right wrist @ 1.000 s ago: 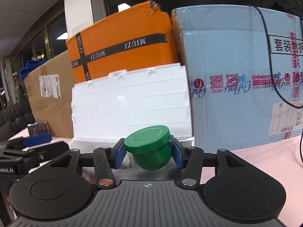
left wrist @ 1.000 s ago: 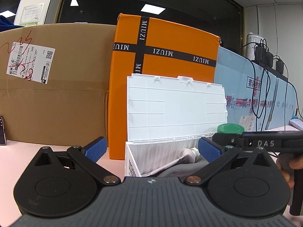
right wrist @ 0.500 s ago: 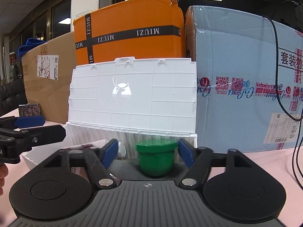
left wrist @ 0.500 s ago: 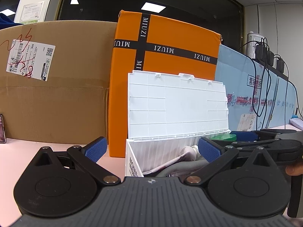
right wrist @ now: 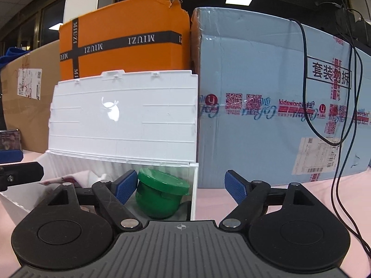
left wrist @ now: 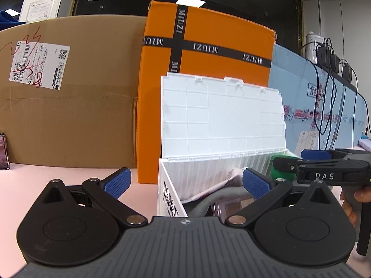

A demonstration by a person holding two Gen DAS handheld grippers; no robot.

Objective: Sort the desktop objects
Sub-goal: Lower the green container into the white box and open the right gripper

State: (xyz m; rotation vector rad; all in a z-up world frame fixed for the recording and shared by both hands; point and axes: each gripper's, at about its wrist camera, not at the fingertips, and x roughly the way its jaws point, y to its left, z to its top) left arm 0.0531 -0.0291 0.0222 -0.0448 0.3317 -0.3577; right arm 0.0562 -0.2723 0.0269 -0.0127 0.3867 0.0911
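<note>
Behind the tabletop stand big cartons; in front, the open white storage box, lid up. Your green jar lies tilted inside its right end, free of the right gripper, whose fingers are spread wide and hold nothing. Left gripper is also wide open, empty. Drop step looks done; next, lift clear without snagging the wall and go for another item.

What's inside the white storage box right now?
The white storage box holds a green lidded jar at its right end, crumpled printed paper and something grey beneath. The box floor and anything lower are hidden by the grippers.
</note>
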